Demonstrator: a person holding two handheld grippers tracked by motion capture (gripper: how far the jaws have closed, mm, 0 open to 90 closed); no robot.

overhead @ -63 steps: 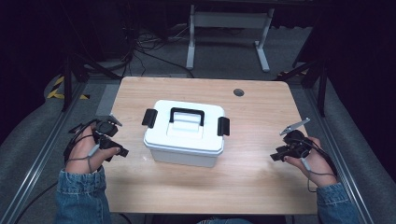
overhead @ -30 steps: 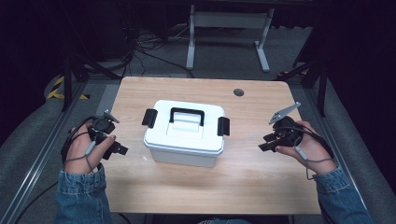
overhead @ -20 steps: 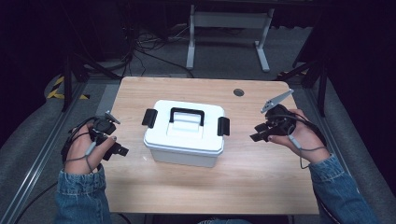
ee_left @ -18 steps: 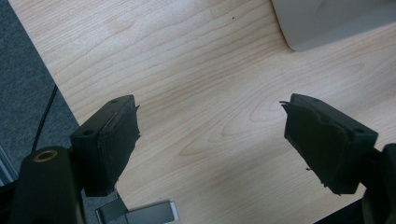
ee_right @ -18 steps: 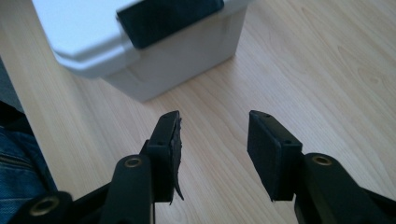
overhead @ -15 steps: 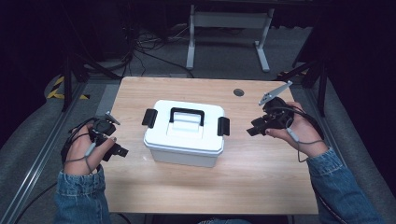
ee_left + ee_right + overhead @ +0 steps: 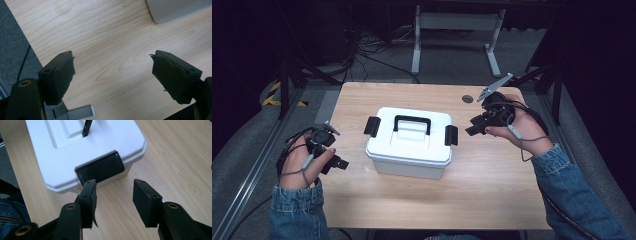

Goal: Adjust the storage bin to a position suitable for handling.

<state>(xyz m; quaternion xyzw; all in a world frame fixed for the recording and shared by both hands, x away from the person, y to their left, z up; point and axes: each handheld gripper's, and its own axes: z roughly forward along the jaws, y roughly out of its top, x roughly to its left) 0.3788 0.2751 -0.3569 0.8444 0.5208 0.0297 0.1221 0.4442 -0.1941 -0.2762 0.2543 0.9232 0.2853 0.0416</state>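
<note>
A white lidded box (image 7: 409,142) with a black handle (image 7: 412,123) stands mid-table, a black latch on each end. My right gripper (image 7: 473,130) is open just right of the right latch (image 7: 451,135), its jaws pointing at it. In the right gripper view that latch (image 7: 100,169) lies just beyond the open gripper (image 7: 113,193), close to the left fingertip (image 7: 90,192). My left gripper (image 7: 338,164) rests low over the table to the left of the box, open and holding nothing. In the left gripper view, bare wood lies between the wide-open jaws of the left gripper (image 7: 112,72), and a box corner (image 7: 175,10) sits top right.
The wooden table (image 7: 492,180) has a round cable hole (image 7: 468,99) at the back right. A white metal stand (image 7: 457,30) and cables lie on the floor behind. Dark floor drops off at both sides.
My right gripper has moved left and away from the front edge, up to the box's right latch. The left gripper has stayed roughly in place.
</note>
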